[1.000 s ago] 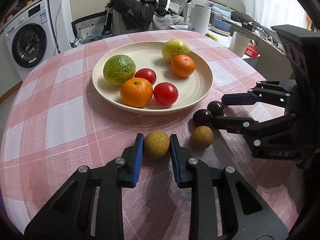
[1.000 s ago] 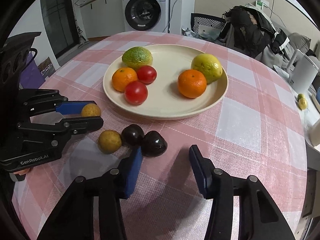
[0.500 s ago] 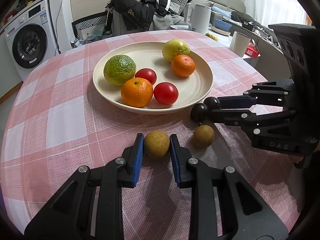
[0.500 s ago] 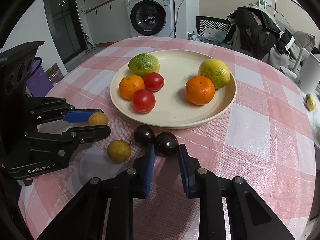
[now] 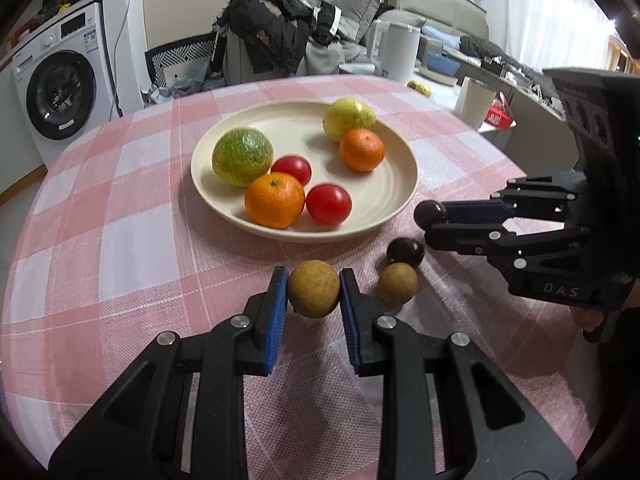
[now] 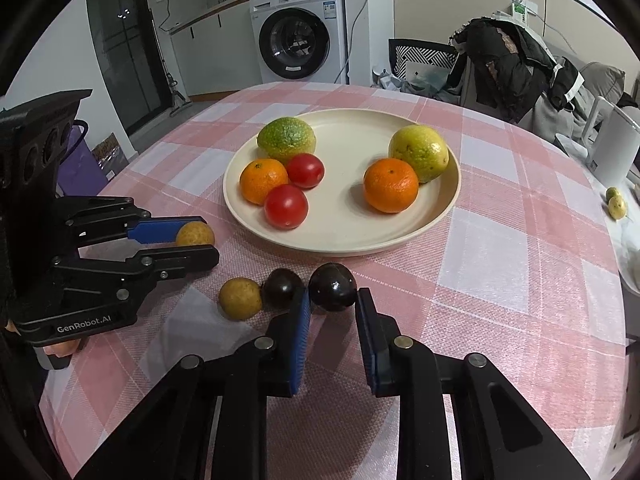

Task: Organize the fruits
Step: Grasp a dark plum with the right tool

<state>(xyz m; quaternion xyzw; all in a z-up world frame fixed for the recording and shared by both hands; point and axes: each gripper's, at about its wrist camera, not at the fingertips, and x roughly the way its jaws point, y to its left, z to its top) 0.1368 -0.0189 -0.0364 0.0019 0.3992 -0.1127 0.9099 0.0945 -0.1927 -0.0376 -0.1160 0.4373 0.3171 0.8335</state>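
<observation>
My left gripper (image 5: 314, 290) is shut on a tan longan-like fruit (image 5: 314, 289) and holds it just above the pink checked cloth; it also shows in the right wrist view (image 6: 195, 234). My right gripper (image 6: 332, 300) is shut on a dark purple fruit (image 6: 332, 286), lifted off the cloth, seen too in the left wrist view (image 5: 430, 213). A second dark fruit (image 6: 282, 288) and a second tan fruit (image 6: 240, 298) lie on the cloth between the grippers. The cream plate (image 6: 400, 236) holds two oranges, two tomatoes, a green citrus and a yellow-green citrus.
The round table's edge runs close on the right (image 6: 612, 240), with two small yellow fruits (image 6: 615, 202) beyond it. A washing machine (image 6: 300, 32), a chair with clothes (image 6: 504, 60) and a white kettle (image 5: 396, 54) stand behind the table.
My right gripper closed on the dark purple fruit and lifted it off the cloth. My left gripper rose a little with the tan fruit held.
</observation>
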